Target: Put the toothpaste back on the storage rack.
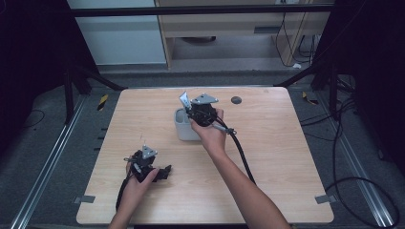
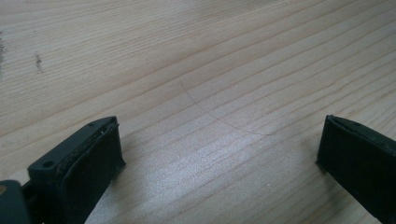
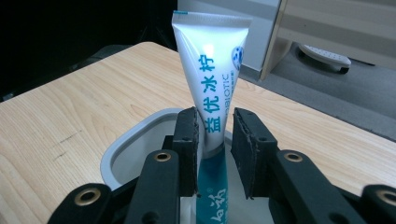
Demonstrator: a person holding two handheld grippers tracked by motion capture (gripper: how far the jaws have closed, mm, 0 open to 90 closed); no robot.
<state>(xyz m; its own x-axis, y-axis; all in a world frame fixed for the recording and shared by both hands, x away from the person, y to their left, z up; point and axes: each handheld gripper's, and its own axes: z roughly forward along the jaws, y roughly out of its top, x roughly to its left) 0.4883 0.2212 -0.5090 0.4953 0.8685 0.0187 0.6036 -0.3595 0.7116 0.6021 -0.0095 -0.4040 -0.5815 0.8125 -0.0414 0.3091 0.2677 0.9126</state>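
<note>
A white toothpaste tube (image 3: 212,79) with blue print stands nearly upright, crimped end up, its lower end inside a white cup (image 3: 135,144). My right gripper (image 3: 215,122) is shut on the toothpaste tube at mid-height, one pad on each side. In the high view the tube (image 1: 184,100) sticks up above the cup (image 1: 182,132) at the table's middle back, and the right gripper (image 1: 198,112) hangs over the cup's right side. At the front left, my left gripper (image 1: 165,171) rests low on the table. It is open (image 2: 219,140), with bare wood between its jaws.
A small dark round disc (image 1: 236,100) lies on the wooden table (image 1: 277,181) behind the cup to the right. The right gripper's black cable (image 1: 241,152) trails toward the front edge. Dark frame legs stand beyond the back corners.
</note>
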